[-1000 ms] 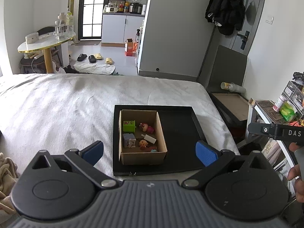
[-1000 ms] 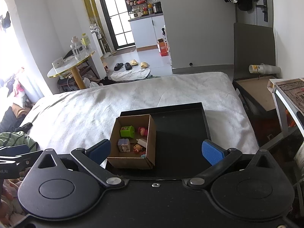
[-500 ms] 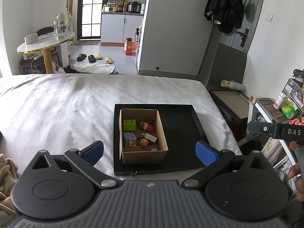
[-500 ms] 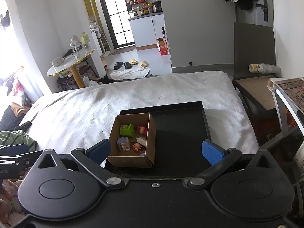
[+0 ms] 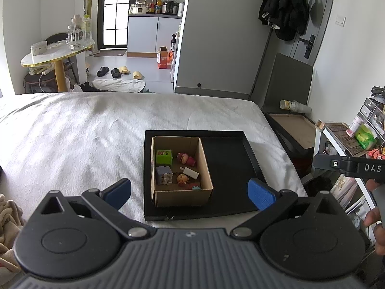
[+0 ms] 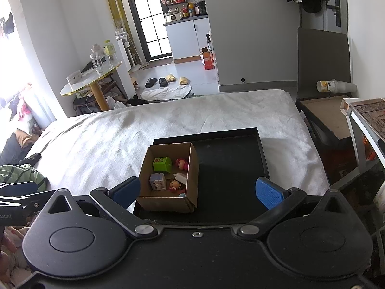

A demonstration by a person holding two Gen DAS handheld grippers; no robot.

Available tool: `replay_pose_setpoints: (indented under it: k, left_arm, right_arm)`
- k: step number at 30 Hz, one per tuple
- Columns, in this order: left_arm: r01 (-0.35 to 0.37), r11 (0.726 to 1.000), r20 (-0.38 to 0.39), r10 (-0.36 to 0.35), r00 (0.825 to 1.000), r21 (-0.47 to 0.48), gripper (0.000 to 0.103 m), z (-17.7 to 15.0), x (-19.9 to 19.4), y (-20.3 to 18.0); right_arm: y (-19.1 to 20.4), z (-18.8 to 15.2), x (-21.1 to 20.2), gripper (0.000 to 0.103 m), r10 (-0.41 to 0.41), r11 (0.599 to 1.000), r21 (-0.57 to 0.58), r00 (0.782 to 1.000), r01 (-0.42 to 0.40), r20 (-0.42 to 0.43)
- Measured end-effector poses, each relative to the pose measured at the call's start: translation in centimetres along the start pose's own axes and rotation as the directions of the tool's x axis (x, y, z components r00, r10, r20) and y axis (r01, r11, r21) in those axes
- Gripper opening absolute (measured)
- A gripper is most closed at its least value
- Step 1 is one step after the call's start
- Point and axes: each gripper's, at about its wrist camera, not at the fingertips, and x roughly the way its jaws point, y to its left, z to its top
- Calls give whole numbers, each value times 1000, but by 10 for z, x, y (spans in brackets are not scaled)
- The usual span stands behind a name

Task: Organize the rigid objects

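An open cardboard box (image 5: 181,195) (image 6: 166,202) sits in the left half of a black tray (image 5: 231,163) (image 6: 228,161) on the white bed. Inside lie a green block (image 5: 164,157) (image 6: 162,164), a grey-purple cube (image 5: 164,175) (image 6: 157,181), a pink figure (image 5: 185,158) (image 6: 182,163), an orange-headed figure (image 5: 183,179) (image 6: 175,185) and a white flat piece (image 5: 191,172) (image 6: 180,177). My left gripper (image 5: 189,193) hovers open just before the tray's near edge, holding nothing. My right gripper (image 6: 197,191) is likewise open and holds nothing, above the tray's near edge.
The white bedspread (image 5: 79,130) spreads left and beyond the tray. A dark side table (image 5: 296,130) and a shelf with clutter (image 5: 361,139) stand to the right. A round table (image 5: 55,53) with bottles and slippers (image 5: 120,71) on the floor lie beyond.
Both grippers have drifted slightly, so the tray and box sit a touch lower and nearer in the views. Neither jaw has moved and the box's contents are unchanged.
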Motion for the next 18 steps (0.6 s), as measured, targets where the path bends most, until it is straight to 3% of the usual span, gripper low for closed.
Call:
replay_pose_setpoints:
  k: [18]
  left_arm:
    - [2,1000,-16,-2,1000,8,102,-3,5,0]
  right_arm:
    - [1,-4,3,103,-3,1000,-6,1000,3,-11]
